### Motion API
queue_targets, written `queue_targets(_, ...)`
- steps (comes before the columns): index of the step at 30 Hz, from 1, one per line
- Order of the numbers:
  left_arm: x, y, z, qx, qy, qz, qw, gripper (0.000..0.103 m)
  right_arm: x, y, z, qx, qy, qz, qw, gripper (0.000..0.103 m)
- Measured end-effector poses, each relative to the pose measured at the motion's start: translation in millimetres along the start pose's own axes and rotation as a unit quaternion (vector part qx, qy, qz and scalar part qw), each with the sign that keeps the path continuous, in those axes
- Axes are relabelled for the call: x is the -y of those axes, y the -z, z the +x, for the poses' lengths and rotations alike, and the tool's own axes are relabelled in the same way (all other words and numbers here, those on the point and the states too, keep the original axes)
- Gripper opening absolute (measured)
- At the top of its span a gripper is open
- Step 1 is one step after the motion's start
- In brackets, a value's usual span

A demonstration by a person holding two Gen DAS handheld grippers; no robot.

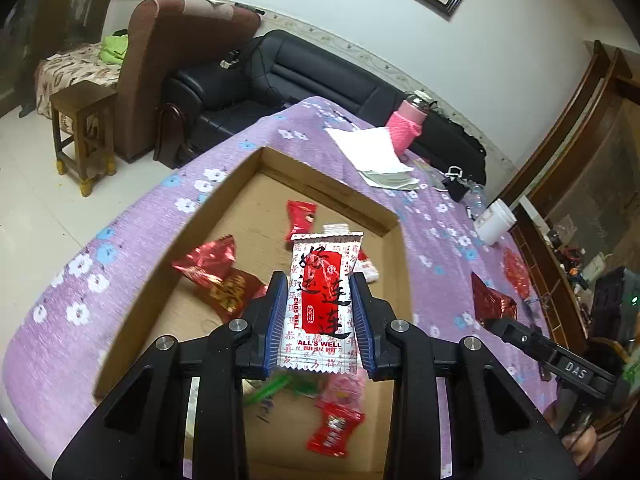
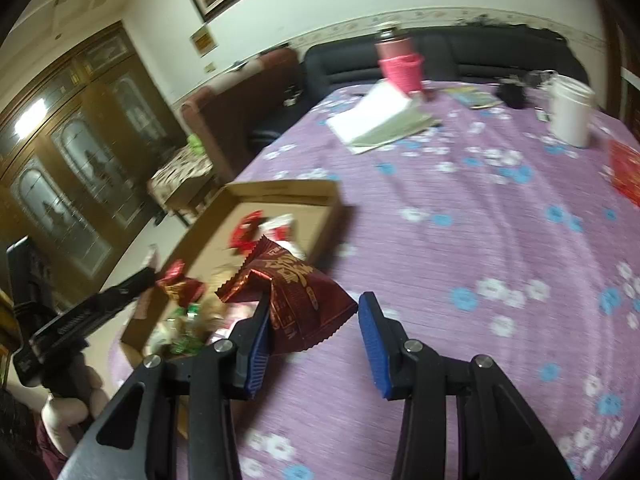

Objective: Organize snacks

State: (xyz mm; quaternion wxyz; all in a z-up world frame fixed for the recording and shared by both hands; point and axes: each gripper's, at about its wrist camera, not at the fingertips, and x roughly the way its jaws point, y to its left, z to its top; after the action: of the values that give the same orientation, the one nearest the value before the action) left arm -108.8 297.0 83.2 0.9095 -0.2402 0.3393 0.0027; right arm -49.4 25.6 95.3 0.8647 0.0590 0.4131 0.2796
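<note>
Flat glossy white-and-red snack packet point(image 1: 320, 300) pinched between ribbed blue jaws.

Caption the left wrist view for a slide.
Left gripper holds a white-and-red snack packet above the cardboard box.

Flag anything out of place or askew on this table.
One red packet lies loose on the purple tablecloth, far from the cardboard box that holds the other snacks. The dark red packet sits crooked in the right tongs, crumpled against one finger.
</note>
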Motion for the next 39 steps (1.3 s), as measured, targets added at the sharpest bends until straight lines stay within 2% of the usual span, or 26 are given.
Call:
queue_targets(7, -9.4, -23.4, 20.3, -0.018, -0.029, 0.016, 0.9993, 0.031, -46.0, -15.5, 43.3, -0.025, -0.01, -0.041, 0.999, 0.045)
queue_targets(10, -13.6, -36.0, 33.4, -0.029, -0.041, 0.016, 0.9986, 0.031, -55.2, -23.6, 62.3, -0.032, 0.002, -0.053, 0.998, 0.045)
queue_targets(17, -24.6, -58.6, 69.6, -0.06, -0.063, 0.005, 0.9962, 0.031, -55.6, -40.5, 104.5, -0.049, 0.045, -0.065, 0.996, 0.045)
queue_targets(25, -29.8, -68.7, 99.8, -0.082, -0.085, 0.005, 0.993, 0.031, -56.0, -41.3, 138.1, -0.07, 0.052, -0.069, 0.994, 0.046)
queue_targets(28, -32.0, -71.5, 104.1, -0.083, -0.087, -0.001, 0.9927, 0.031, -56.3, -43.2, 143.2, -0.065, 0.043, -0.068, 0.995, 0.047)
queue_targets(32, -36.2, -73.6, 102.8, -0.082, -0.085, -0.011, 0.9929, 0.032, -61.0, -42.0, 142.7, -0.063, 0.04, -0.079, 0.994, 0.053)
queue_targets(36, -33.2, -74.2, 87.3, -0.061, -0.082, -0.009, 0.9947, 0.032, -58.8, -44.4, 131.2, -0.051, 0.036, -0.071, 0.996, 0.064)
queue_targets(39, -27.1, -73.0, 69.8, -0.044, -0.083, 0.001, 0.9956, 0.032, -54.8, -46.7, 121.0, -0.043, 0.034, -0.057, 0.997, 0.066)
